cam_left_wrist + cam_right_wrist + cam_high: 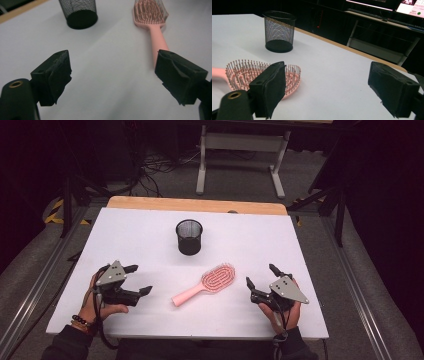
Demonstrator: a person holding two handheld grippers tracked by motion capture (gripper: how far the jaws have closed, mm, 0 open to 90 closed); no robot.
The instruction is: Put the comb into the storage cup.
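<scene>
1. Pink plastic paddle hairbrush lies bristles-up on the white table top, centre-near, between both grippers, touching neither; handle points near-left, head far-right.
2. Handling, by my read: light, stiff, smooth plastic, so a bit slippery. Bristles flex — poor spot to clamp. Best hold is across the slim handle, mid-length.
3. Black wire-mesh cup stands upright, far of the brush, apart from it.
4. Left gripper: held low over table left of the handle end, jaws wide open, empty.
5. Right gripper: right of the brush head, pointing far-left, jaws wide open, nothing held.
</scene>
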